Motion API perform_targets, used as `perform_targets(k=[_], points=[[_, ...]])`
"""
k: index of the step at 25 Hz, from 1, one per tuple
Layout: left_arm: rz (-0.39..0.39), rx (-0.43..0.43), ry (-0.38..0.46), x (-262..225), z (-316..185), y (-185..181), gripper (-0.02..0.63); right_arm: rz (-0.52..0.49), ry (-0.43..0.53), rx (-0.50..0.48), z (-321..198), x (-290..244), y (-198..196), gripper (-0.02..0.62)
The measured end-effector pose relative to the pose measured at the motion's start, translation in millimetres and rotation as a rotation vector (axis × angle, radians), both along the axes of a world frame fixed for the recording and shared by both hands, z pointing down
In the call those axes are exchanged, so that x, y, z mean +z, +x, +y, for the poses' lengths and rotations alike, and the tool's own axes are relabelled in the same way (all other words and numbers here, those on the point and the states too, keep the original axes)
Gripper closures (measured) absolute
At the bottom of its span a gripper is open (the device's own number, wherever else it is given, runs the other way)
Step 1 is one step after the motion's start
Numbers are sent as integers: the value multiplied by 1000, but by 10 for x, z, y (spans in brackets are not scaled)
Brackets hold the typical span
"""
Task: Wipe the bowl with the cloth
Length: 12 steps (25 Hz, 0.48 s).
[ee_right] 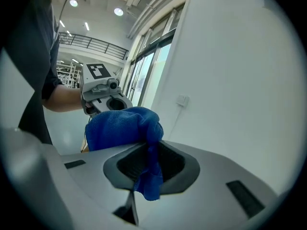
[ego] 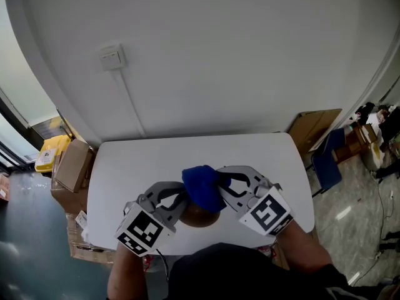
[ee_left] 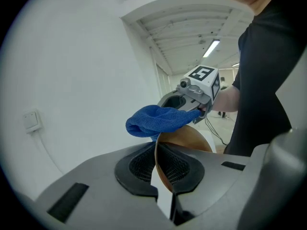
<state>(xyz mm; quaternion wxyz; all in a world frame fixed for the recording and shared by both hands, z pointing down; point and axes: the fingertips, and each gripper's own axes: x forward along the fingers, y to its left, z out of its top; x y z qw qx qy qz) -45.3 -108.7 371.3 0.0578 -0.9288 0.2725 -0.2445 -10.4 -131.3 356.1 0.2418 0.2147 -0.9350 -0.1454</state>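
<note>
Down at the near edge of the white table [ego: 187, 161], roughly mid-edge, got both tools crowded nose to nose; can't tell whether anything actually rests on the top or just hangs over it.

Got the left gripper [ego: 181, 206] clenched hard on the rim of the brown bowl [ego: 201, 219], with the bowl's wall pinched edge-on between the jaws; got the right gripper [ego: 224, 189] clamped on a fold of the blue cloth [ego: 203, 186], with the bulk bunched into a wad out front and one tail dangling back through the jaws.

Key bit for the wipe: wad already parked on the bowl, pressed against the rim opposite the left gripper's pinch; so bowl just below and to the left of the right gripper's tips, basically touching through the cloth. Right hand clearly the one to do the rubbing, left only bracing.

Round, so no real long axis on the bowl; seems tipped with the mouth up and toward the right gripper, though wouldn't swear to it. Wad itself stretched lengthwise from the right gripper toward the left one.

Probably calls for sweeping the wad around the inside while holding the rim steady; worth minding that thin-rim pinch, could slip.
</note>
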Motion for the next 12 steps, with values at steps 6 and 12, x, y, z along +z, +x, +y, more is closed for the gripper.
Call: perform_targets(k=[6,12], points=[[13,21,16,-63,11,6,588,5,8,-49,52,-3,9,533],[71,50,11,-177,27,25,588,-53,-5,-103,105,-65,65,534]])
